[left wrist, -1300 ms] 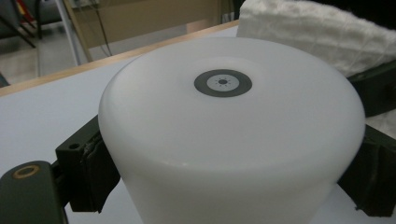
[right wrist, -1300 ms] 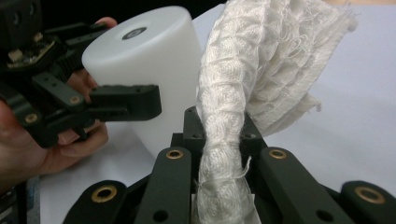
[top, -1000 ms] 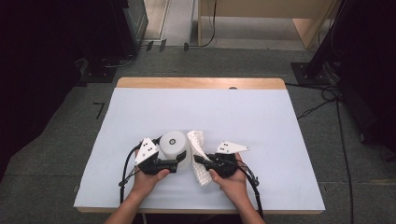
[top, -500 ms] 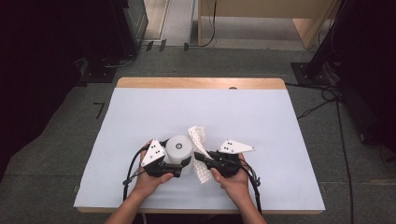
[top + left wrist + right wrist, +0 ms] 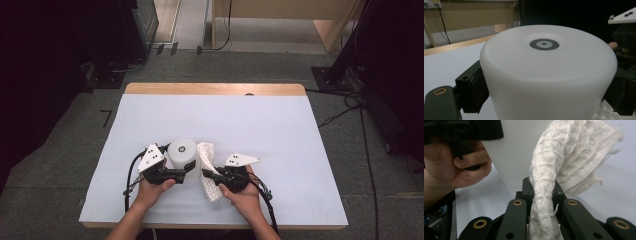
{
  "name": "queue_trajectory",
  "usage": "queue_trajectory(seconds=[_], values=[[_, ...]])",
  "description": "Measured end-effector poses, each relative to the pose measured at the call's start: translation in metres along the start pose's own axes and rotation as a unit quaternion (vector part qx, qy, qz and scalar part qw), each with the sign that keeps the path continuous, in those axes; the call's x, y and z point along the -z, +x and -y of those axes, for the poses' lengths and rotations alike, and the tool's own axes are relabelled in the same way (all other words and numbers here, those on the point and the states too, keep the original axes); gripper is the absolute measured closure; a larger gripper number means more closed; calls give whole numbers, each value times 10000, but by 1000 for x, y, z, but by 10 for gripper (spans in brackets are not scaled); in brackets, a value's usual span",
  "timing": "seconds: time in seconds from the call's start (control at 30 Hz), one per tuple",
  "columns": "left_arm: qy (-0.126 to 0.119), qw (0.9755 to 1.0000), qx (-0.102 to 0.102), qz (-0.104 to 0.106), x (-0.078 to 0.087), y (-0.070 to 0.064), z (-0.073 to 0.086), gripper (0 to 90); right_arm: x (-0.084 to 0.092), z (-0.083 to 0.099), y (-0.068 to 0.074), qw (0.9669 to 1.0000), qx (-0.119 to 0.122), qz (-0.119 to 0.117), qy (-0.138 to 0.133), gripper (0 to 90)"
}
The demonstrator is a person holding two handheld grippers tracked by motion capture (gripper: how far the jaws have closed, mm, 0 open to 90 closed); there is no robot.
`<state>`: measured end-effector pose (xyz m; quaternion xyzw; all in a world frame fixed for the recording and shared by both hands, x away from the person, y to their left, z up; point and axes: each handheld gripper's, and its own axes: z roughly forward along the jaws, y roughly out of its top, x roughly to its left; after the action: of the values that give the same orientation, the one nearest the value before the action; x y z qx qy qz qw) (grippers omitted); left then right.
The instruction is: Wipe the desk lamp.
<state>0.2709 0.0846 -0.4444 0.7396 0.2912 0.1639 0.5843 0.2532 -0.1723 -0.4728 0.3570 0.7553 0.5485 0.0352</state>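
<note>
Near the table's (image 5: 310,150) front edge, left gripper (image 5: 189,170) clamped around an upright white cylinder (image 5: 182,154), right gripper (image 5: 209,175) pinching a white cloth (image 5: 207,165) just beside the cylinder.

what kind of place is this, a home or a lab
Probably a lab or recording room: a wooden table under a plain pale sheet, cables across the grey carpet, and dark equipment racks behind.
</note>
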Motion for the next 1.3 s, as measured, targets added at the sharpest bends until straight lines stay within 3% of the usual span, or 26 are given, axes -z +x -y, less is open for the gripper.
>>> queue_trajectory(seconds=[0.17, 0.3, 0.4, 0.53, 0.63, 0.87, 1.0, 1.1, 1.23, 1.3], values=[[312, 9992, -259, 75, -12, -11, 8, 92, 13, -8, 0, 9996, 60, 24, -280, 799], [413, 9985, -329, 123, -17, -14, 11, 91, 23, -13, -1, 9987, 95, 25, -509, 799], [391, 9987, -319, 90, -16, -13, 10, 91, 22, -11, -3, 9990, 70, 40, -438, 798], [249, 9995, -171, 32, -11, -8, 6, 91, 7, -2, -6, 9999, 9, 115, -68, 798], [127, 9998, -122, -6, -6, -5, 2, 91, 2, 2, -5, 9999, 19, 108, 47, 798], [245, 9993, -293, 18, -10, -16, 3, 92, 7, -1, -8, 9999, -125, 74, -88, 798], [378, 9989, -274, 55, -14, -17, 8, 91, 12, -3, -10, 9993, -270, 43, -267, 798], [456, 9984, -335, 62, -17, -18, 11, 91, 18, -7, -7, 9989, -206, 49, -425, 799], [361, 9989, -312, 9, -15, -18, 9, 91, 22, -11, -5, 9982, -170, -14, -580, 798], [235, 9994, -191, -146, -13, -15, 8, 90, 19, -10, -5, 9986, -168, -56, -502, 798]])
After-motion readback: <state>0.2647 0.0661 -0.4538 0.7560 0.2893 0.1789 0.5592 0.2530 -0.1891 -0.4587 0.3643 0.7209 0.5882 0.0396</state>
